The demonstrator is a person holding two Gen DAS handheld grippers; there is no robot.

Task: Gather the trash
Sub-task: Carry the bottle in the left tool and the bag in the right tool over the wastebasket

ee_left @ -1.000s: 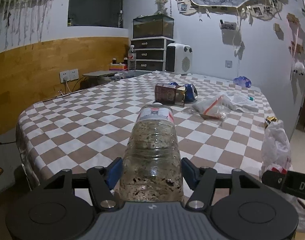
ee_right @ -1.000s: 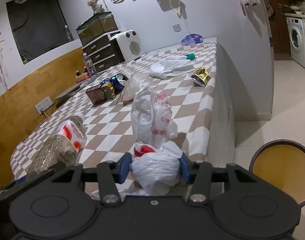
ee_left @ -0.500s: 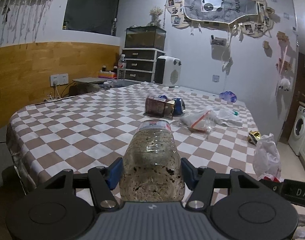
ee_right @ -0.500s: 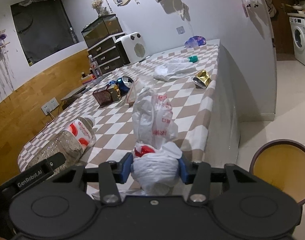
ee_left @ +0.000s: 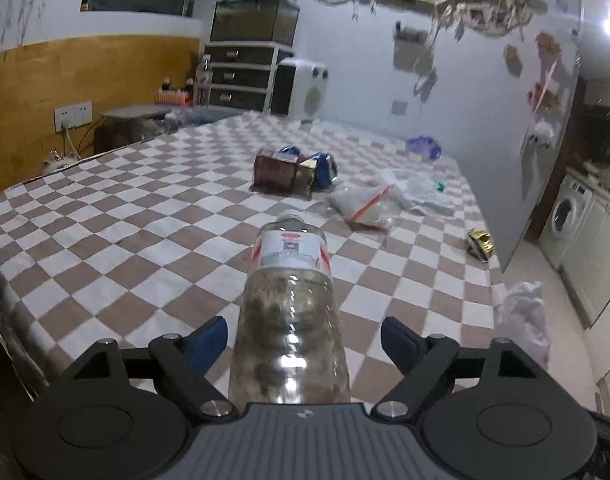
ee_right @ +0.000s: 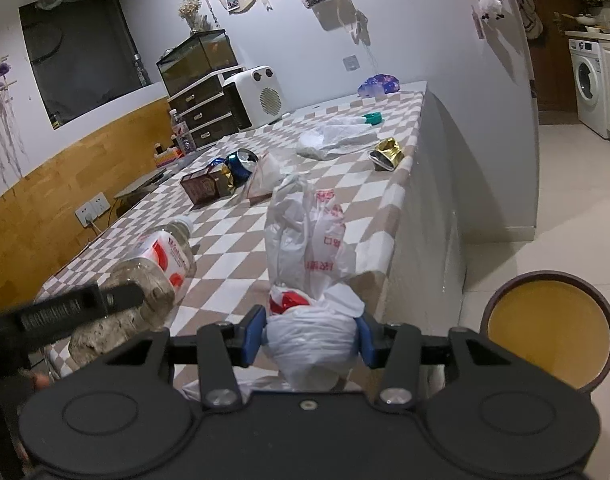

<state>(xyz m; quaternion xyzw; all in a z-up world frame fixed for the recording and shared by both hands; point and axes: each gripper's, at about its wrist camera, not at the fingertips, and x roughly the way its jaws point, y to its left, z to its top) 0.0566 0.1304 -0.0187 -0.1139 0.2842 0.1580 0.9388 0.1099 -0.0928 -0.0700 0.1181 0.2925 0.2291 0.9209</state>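
A clear plastic bottle [ee_left: 289, 312] with a red and white label and brown residue inside lies between the jaws of my left gripper [ee_left: 305, 338], neck pointing away over the checked table [ee_left: 105, 240]. The jaws are opening, and both blue pads stand clear of the bottle's sides. In the right wrist view the bottle [ee_right: 157, 272] sits at the table's near left corner. My right gripper [ee_right: 309, 334] is shut on the knotted lower part of a white plastic bag [ee_right: 305, 240] with red print, which rises above the table's near edge.
Further up the table lie a brown carton [ee_left: 275, 172], a blue can [ee_left: 325, 168], a zip bag [ee_left: 365, 204], crumpled clear plastic [ee_right: 333, 136] and a gold wrapper [ee_right: 389, 152]. A round stool [ee_right: 549, 328] stands on the floor at the right. A white heater [ee_right: 257, 96] is at the back.
The left jaws have spread away from the bottle they were pressing on, and the left view has lifted and tipped down. The right gripper has shifted slightly, still holding the bag.
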